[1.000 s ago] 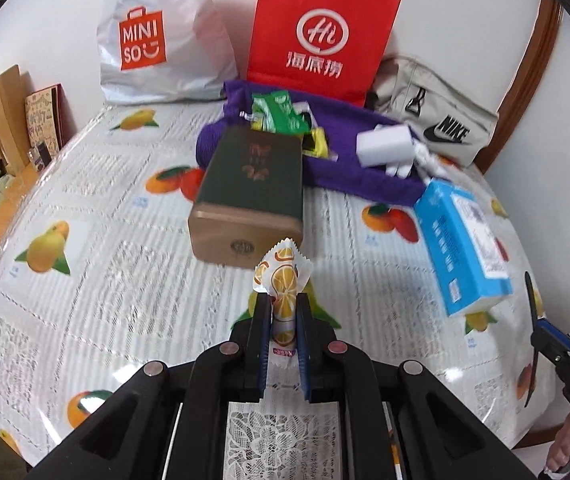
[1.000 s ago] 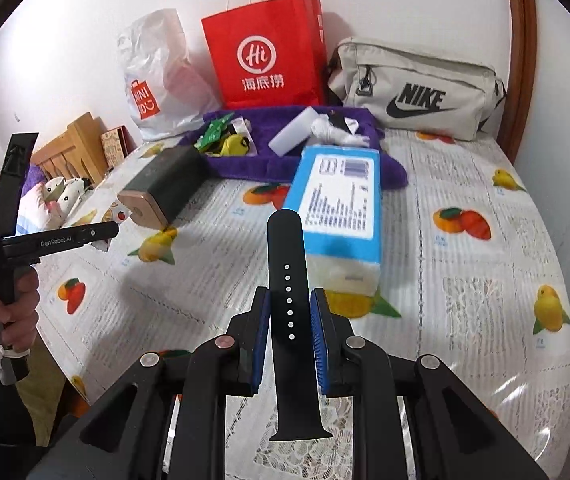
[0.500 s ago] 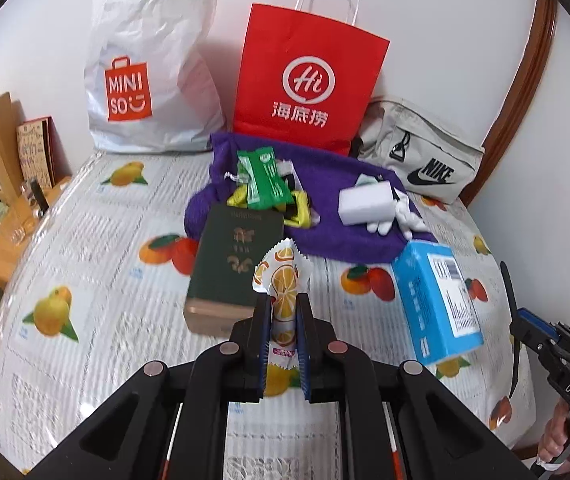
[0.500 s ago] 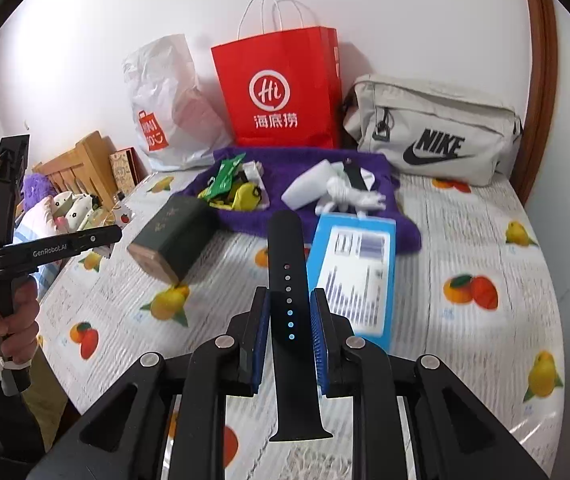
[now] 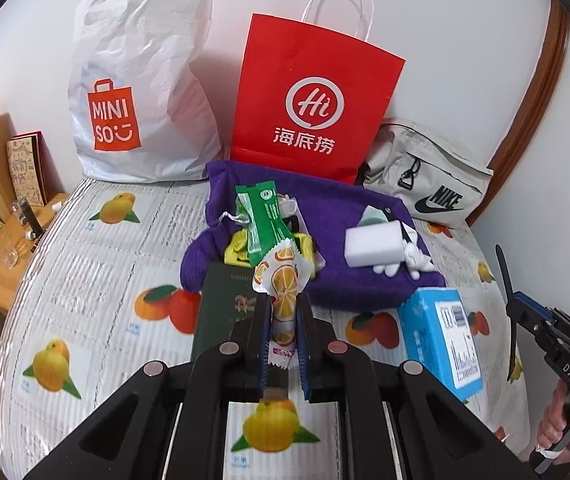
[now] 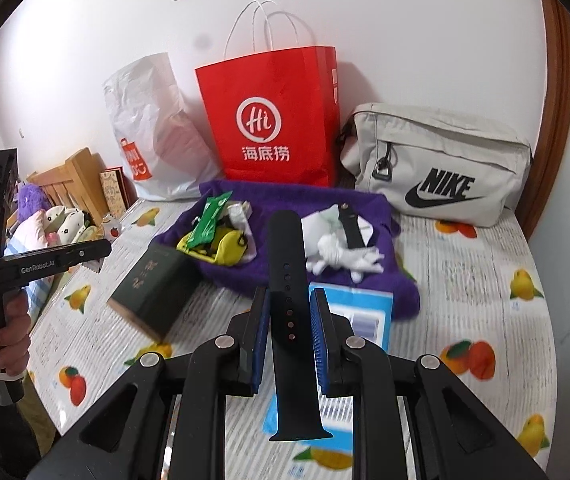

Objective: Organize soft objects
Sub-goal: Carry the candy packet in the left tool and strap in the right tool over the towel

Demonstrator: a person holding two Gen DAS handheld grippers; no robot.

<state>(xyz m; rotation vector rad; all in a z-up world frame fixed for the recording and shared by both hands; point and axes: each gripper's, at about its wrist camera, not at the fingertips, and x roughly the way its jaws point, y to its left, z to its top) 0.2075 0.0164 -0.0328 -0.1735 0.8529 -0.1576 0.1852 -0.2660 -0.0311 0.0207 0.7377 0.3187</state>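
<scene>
My left gripper (image 5: 282,314) is shut on an orange-slice candy wrapper (image 5: 281,276) held upright above the table. My right gripper (image 6: 288,310) is shut on a dark watch strap (image 6: 289,300) that stands up between the pads; the same strap (image 5: 505,300) shows edge-on at the right of the left wrist view. Beyond both lies a purple cloth (image 5: 337,216) (image 6: 293,200) bearing a green packet (image 5: 263,220), a yellow pouch (image 6: 227,246), a white sponge block (image 5: 373,244) and a white glove (image 6: 341,256).
A dark green box (image 6: 153,292) and a blue carton (image 5: 441,336) lie on the fruit-print tablecloth (image 5: 97,280) in front of the cloth. Against the wall stand a white Miniso bag (image 5: 137,80), a red paper bag (image 5: 309,100) and a grey Nike bag (image 6: 437,160). A wooden headboard (image 6: 73,188) is at left.
Both grippers have pulled back and risen with their loads, so the cloth, box and carton look smaller and farther, and more of the wall and bags is in view.
</scene>
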